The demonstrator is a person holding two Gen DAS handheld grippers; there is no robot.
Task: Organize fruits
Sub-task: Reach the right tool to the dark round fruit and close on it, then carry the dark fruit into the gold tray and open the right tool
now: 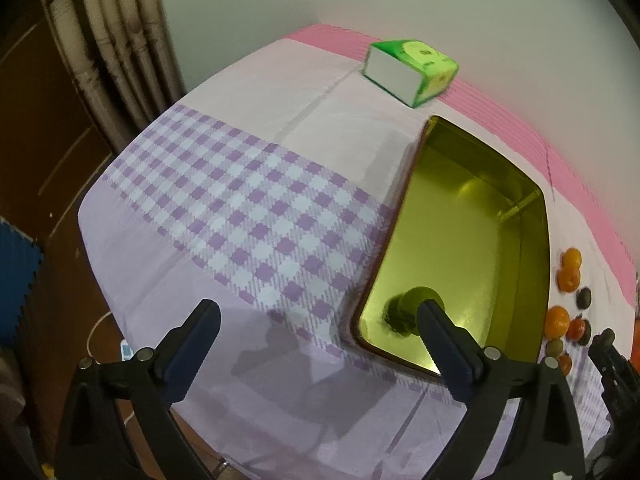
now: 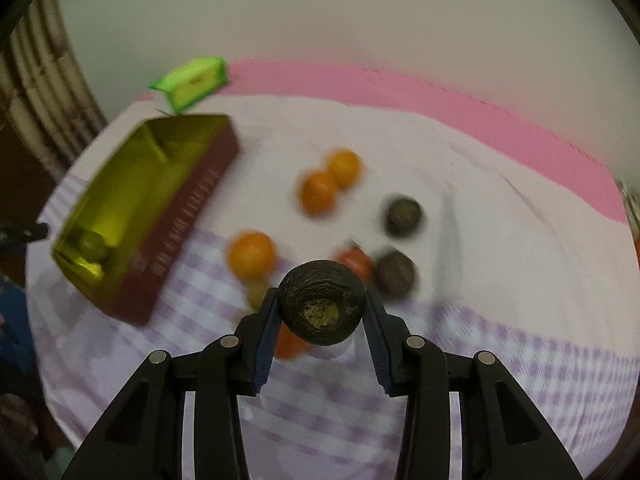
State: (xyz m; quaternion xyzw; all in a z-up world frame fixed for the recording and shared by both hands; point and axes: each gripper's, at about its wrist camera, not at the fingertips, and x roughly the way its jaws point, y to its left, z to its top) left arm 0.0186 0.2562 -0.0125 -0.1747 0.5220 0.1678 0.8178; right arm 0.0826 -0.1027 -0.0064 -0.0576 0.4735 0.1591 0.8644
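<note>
My right gripper [image 2: 322, 300] is shut on a dark, rough round fruit [image 2: 322, 308], held above the cloth. Below it lie loose fruits: oranges [image 2: 319, 192], [image 2: 252, 254], a red one [image 2: 354, 262] and two dark ones [image 2: 403, 216]. A tin [image 2: 180, 216], gold inside and maroon outside, stands at the left with one green fruit [image 2: 94, 246] in its near corner. My left gripper [image 1: 316, 308] is open and holds nothing. Its right finger [image 1: 440, 332] overlaps the tin's [image 1: 460, 240] near corner, in front of that green fruit [image 1: 404, 312].
A green tissue box [image 1: 412, 70] sits behind the tin near the pink strip at the far edge. The checked cloth [image 1: 260, 208] left of the tin is bare. The table edge drops off at the left, toward a curtain [image 1: 120, 40] and dark floor.
</note>
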